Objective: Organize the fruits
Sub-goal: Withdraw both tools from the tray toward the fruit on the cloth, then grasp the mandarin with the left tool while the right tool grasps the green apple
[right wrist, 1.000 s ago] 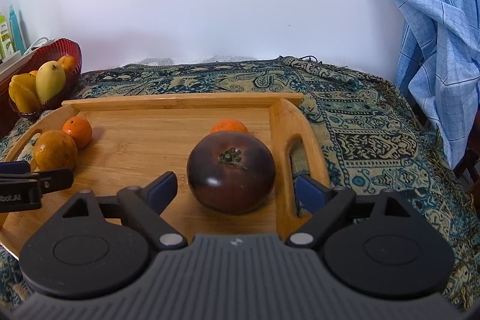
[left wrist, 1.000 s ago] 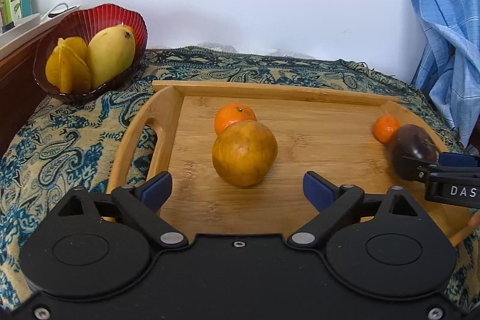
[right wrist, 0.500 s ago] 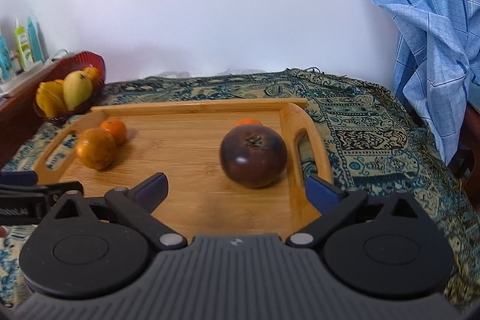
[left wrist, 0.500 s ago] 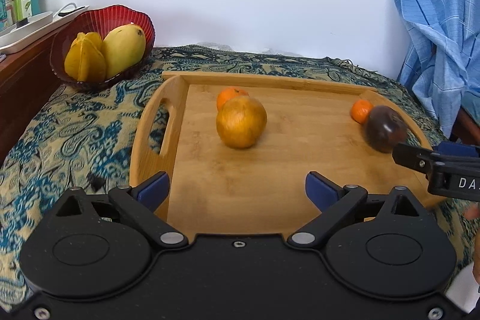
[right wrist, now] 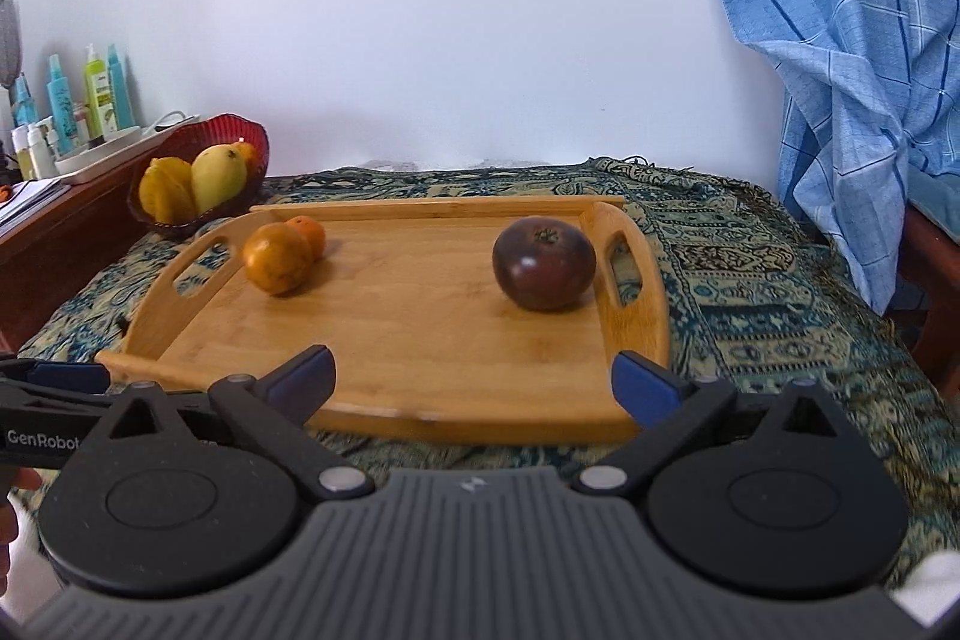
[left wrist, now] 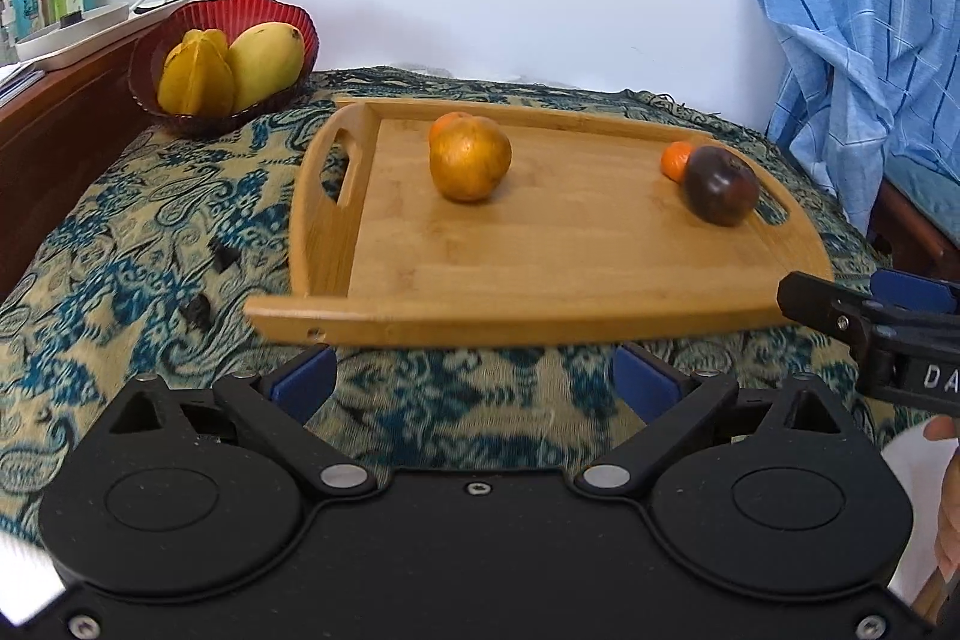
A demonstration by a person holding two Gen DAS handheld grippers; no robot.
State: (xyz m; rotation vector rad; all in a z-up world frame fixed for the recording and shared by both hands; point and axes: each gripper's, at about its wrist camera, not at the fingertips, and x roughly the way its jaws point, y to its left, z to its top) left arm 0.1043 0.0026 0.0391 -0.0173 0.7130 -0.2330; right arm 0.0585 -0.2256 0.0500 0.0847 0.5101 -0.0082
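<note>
A wooden tray (left wrist: pixel 540 256) lies on the patterned cloth. On its left stand a large orange fruit (left wrist: pixel 470 158) and a small orange (left wrist: pixel 447 122) just behind it. On its right a dark purple fruit (left wrist: pixel 720 187) sits against a small tangerine (left wrist: pixel 675 158). My left gripper (left wrist: pixel 474 379) is open and empty, short of the tray's near rim. My right gripper (right wrist: pixel 474 382) is open over the near rim, well back from the dark purple fruit (right wrist: pixel 544 271). A red bowl (left wrist: pixel 252 4) with a starfruit and a mango stands at the far left.
A blue checked cloth (right wrist: pixel 840 70) hangs at the right over a wooden frame. At the left, a wooden shelf (left wrist: pixel 60 100) carries bottles and a white dish. The patterned cloth (right wrist: pixel 750 292) spreads around the tray. In the left wrist view, the right gripper's finger (left wrist: pixel 840 310) reaches in from the right.
Both grippers have drawn back from the tray. The large orange fruit and the dark fruit, earlier between the fingers, now sit free on the tray. The right jaws widened slightly.
</note>
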